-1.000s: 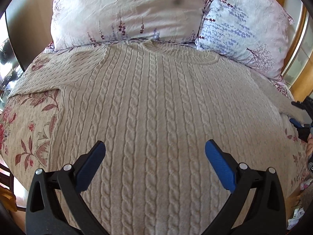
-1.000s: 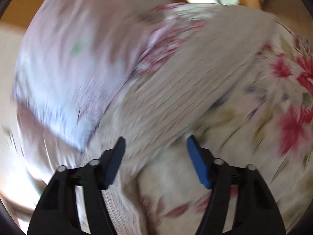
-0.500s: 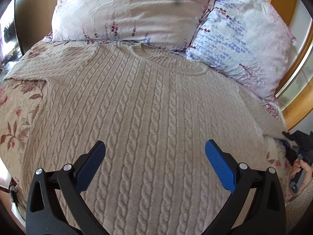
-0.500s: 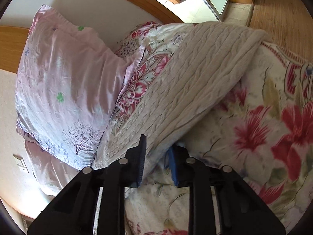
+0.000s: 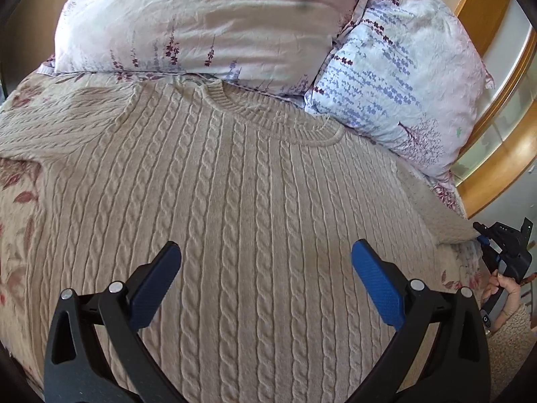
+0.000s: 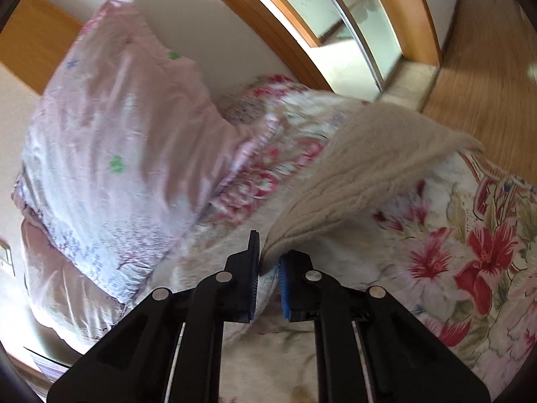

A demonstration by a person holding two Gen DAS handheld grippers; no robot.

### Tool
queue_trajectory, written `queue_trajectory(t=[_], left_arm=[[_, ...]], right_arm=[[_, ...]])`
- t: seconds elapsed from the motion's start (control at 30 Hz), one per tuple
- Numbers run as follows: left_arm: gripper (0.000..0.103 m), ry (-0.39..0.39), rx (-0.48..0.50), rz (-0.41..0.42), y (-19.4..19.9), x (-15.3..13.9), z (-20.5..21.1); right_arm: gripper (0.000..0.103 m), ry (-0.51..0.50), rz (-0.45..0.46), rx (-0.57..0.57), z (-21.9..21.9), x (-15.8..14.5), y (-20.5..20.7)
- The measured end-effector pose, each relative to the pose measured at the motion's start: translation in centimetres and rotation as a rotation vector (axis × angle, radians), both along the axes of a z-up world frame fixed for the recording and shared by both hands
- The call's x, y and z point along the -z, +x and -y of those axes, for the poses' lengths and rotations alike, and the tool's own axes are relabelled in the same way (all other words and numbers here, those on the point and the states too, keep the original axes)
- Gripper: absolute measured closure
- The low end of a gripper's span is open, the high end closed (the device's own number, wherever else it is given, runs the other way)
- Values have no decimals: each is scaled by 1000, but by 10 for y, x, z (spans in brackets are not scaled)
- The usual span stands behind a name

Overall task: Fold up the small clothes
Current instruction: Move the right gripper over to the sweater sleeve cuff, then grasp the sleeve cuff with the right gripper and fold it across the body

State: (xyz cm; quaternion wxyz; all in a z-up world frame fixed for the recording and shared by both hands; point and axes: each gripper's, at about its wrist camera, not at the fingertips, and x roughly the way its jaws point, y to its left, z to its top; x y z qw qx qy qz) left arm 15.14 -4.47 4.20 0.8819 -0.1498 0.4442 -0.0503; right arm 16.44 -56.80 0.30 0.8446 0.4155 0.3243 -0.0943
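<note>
A cream cable-knit sweater [image 5: 235, 184] lies flat, front up, on the bed, its collar [image 5: 268, 121] against the pillows. My left gripper [image 5: 265, 268] hovers open over the sweater's chest, nothing between its blue pads [image 5: 376, 282]. My right gripper [image 6: 268, 262] is closing its jaws on the sweater's right sleeve [image 6: 362, 168], pads pinching the knit. The sleeve rises off the bedspread and its far end droops. In the left wrist view the right gripper [image 5: 483, 238] sits at the sweater's right edge, held by a hand [image 5: 503, 285].
Two pillows [image 5: 208, 20] [image 5: 396, 80] stand behind the collar, against a wooden headboard. A floral bedspread [image 6: 470, 252] covers the bed. A wood-framed glass door [image 6: 352, 33] and wooden floor [image 6: 486, 67] lie beyond the bed's right side.
The right gripper went from open around the sleeve to shut on it and lifted it off the bedspread. The left gripper stayed open and drifted right, toward the collar.
</note>
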Motion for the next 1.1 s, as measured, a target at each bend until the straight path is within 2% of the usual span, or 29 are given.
queue_trajectory(t=[0.17,0.33,0.43,0.5,0.63,0.7,0.77,0.8,0.87,1.0,1.1], left_arm=[[2,-43,20,18,16,1,-25],[8,-80,9,16,22,7,-51],[10,-100,-2,-5,24,12,-62],[11,-111,-3,-15,23,15,-67],[11,-117,15,-19,23,15,-70],[11,-118,23,-18,24,14,-71],[11,-124,27,-21,24,14,-74],[11,-127,28,-22,25,14,-74],[11,-132,29,-26,26,14,-76],[11,-138,31,-30,27,14,-80],[15,-143,25,-31,27,13,-87]], right_arm=[[92,-29,99,-68,-46,-35,7],[92,-28,162,-261,-135,-53,20],[92,-8,127,-383,-191,-40,27],[92,-7,48,-468,-232,-18,34],[90,-19,-79,-538,-269,10,42],[83,28,-100,-521,-266,12,39],[59,76,-76,-467,-251,7,36],[56,84,-62,-438,-244,3,37],[55,107,-32,-360,-222,-4,33],[55,123,-50,-214,-183,-2,32],[56,139,-54,-98,-157,2,30]])
